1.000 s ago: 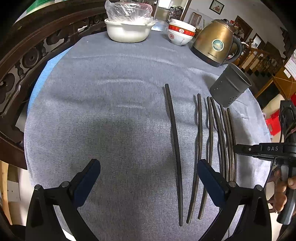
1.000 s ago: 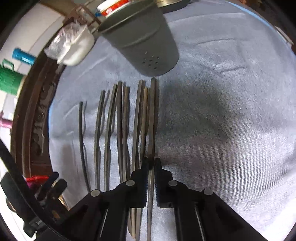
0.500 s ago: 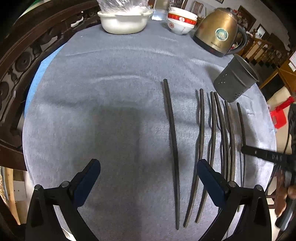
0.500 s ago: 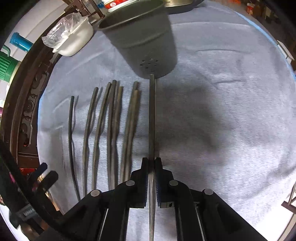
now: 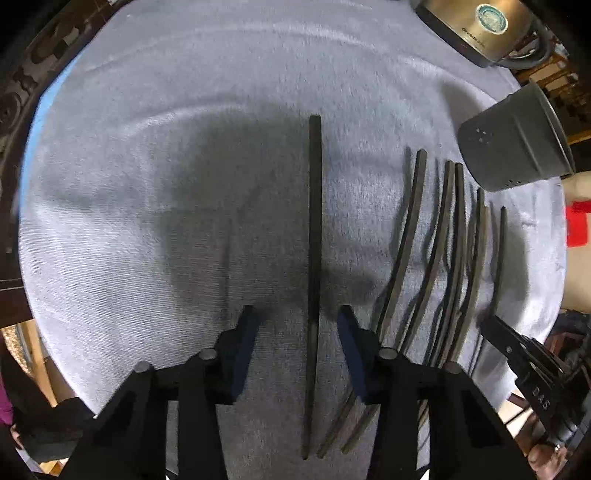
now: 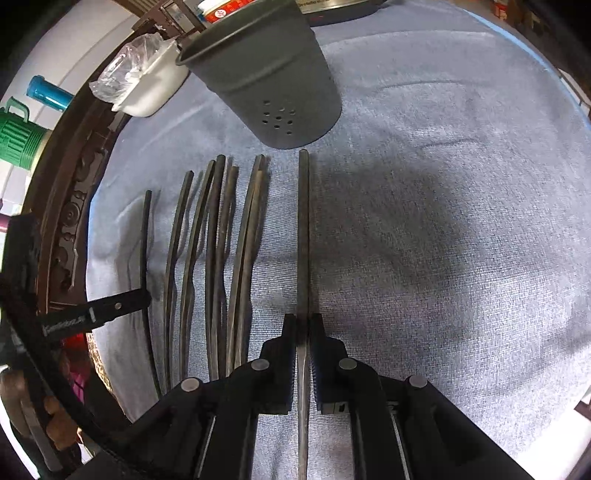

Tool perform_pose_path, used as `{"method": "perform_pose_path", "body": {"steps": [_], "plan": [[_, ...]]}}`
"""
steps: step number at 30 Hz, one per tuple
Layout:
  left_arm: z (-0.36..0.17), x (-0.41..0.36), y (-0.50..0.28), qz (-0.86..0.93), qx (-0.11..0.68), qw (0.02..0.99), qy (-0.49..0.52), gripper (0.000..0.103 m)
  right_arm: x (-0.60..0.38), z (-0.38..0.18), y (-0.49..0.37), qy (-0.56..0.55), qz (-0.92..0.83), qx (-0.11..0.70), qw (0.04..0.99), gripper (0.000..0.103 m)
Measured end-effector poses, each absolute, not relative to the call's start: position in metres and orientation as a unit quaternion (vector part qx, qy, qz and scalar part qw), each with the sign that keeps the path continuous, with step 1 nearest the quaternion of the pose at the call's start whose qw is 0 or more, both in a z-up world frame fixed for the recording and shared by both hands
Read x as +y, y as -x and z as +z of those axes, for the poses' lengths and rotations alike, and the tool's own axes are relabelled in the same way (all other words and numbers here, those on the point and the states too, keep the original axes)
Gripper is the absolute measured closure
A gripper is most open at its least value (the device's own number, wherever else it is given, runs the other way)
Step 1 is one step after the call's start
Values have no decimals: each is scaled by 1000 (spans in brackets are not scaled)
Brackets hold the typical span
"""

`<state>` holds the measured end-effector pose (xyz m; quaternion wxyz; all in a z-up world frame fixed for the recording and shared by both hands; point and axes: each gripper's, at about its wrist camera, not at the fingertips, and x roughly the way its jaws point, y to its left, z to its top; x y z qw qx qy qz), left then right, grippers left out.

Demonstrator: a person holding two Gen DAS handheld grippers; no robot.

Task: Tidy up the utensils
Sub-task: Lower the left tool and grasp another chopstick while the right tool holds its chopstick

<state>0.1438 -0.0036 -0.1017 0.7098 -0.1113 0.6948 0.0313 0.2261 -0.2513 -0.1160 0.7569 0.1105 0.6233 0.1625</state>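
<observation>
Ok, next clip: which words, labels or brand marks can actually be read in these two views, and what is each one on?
"DAS": white letters on the arm of the right hand-held gripper, seen in the left wrist view.
Kettle: round teal badge and a line of small print below it, too blurred to read.
Left hand-held gripper: white lettering on its arm, too blurred to read.
Red-and-white bowl: red mark, illegible.
Grey holder: no text.

Round table (image 5: 184, 184) under a grey cloth (image 6: 443, 221). Lying on the cloth: a lone chopstick (image 5: 314, 221) near centre; a row of further chopsticks (image 5: 450, 240) towards 3 o'clock; grey holder (image 5: 517, 140) at 2 o'clock; gold kettle (image 5: 480, 26) at 1 o'clock. Right wrist view: white dish (image 6: 155, 88) at the table's edge, 11 o'clock
</observation>
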Motion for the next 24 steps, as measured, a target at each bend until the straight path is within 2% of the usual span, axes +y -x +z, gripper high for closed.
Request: {"method": "perform_pose_path", "body": {"steps": [1, 2, 3, 13, 24], "plan": [[-102, -7, -145, 30, 698, 708, 104, 88, -251, -116, -227, -107, 165, 625, 755, 93], [-104, -10, -147, 25, 703, 703, 101, 95, -251, -116, -227, -102, 168, 626, 755, 93], [-106, -13, -147, 23, 706, 702, 93, 96, -250, -115, -228, -98, 169, 627, 754, 93], [-106, -36, -172, -32, 728, 684, 1, 96, -235, -112, -244, -65, 162, 664, 728, 93], [-98, -47, -188, -52, 734, 677, -7, 97, -224, -112, -260, -47, 147, 671, 726, 95]]}}
